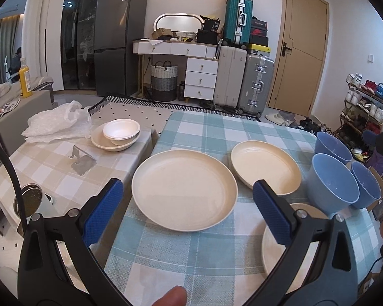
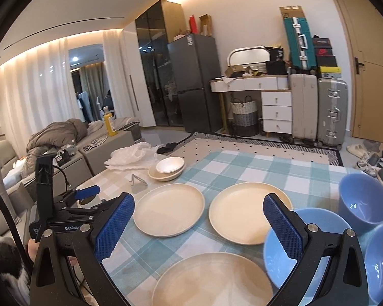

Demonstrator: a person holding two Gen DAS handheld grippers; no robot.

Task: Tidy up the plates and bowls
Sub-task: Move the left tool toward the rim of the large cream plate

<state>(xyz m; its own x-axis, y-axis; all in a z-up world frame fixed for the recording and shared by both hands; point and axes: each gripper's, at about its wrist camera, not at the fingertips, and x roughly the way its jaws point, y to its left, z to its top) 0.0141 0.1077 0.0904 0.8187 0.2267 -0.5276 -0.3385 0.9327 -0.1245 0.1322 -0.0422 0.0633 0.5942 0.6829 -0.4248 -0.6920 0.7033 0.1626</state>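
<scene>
Three cream plates lie apart on the blue checked tablecloth (image 1: 204, 132): a left one (image 1: 183, 190) (image 2: 169, 209), a far one (image 1: 265, 169) (image 2: 245, 211) and a near one (image 1: 280, 247) (image 2: 212, 280). Three blue bowls stand at the right: far (image 1: 333, 148) (image 2: 363, 202), middle (image 1: 332, 182) (image 2: 280, 250) and right (image 1: 366, 185) (image 2: 381, 262). My left gripper (image 1: 186, 201) is open and empty above the left plate; it also shows in the right wrist view (image 2: 89, 193). My right gripper (image 2: 199, 219) is open and empty above the plates.
On the beige checked table to the left sit stacked white bowls (image 1: 120, 134) (image 2: 169, 168), a crumpled plastic bag (image 1: 58, 122), a metal phone stand (image 1: 83, 162) and a metal cup (image 1: 29, 200). A sofa, fridge, suitcases and shoe rack stand beyond.
</scene>
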